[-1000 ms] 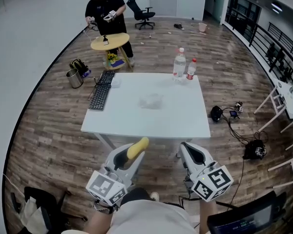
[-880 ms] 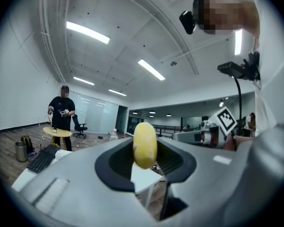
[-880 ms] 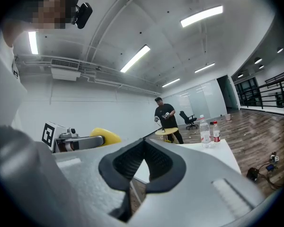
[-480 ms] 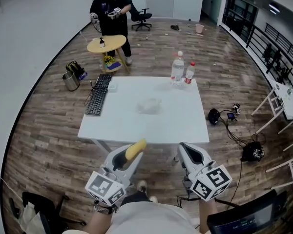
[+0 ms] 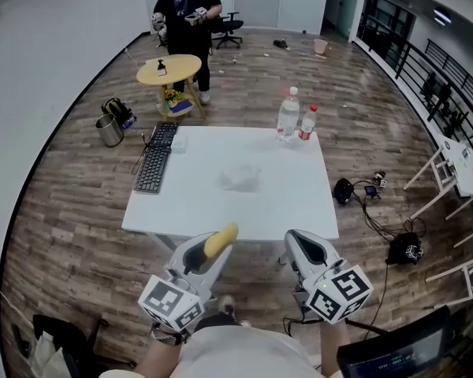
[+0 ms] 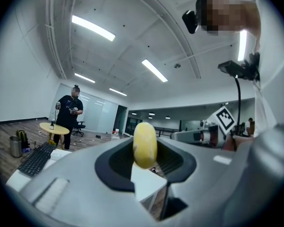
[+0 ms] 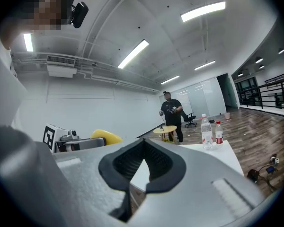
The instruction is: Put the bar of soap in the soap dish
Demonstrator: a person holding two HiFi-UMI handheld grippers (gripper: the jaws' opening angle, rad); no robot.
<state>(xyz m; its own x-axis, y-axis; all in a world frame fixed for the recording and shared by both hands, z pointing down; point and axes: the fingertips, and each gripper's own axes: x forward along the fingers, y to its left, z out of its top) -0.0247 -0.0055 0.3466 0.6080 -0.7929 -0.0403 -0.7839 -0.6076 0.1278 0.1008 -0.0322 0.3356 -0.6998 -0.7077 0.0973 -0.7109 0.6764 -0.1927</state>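
A yellow bar of soap [image 5: 221, 240] sticks out from between the jaws of my left gripper [image 5: 215, 248], which is shut on it. In the left gripper view the soap [image 6: 145, 144] stands on edge between the dark pads. My right gripper [image 5: 300, 248] is shut with nothing in it; in its own view the pads [image 7: 132, 165] meet. Both grippers hover short of the near edge of a white table [image 5: 292, 203]. A faint clear dish-like thing [image 5: 241, 176] lies near the table's middle.
A black keyboard [image 5: 154, 168] lies along the table's left side, and two bottles [image 5: 288, 115] stand at its far right corner. Beyond are a round yellow table [image 5: 169, 69] with a person [image 5: 188, 10], a metal bucket [image 5: 109, 130] and floor cables [image 5: 366, 190].
Both grippers and the view have drifted forward toward the table, whose near edge now sits closer. The soap stays gripped. The person at the back has shifted right.
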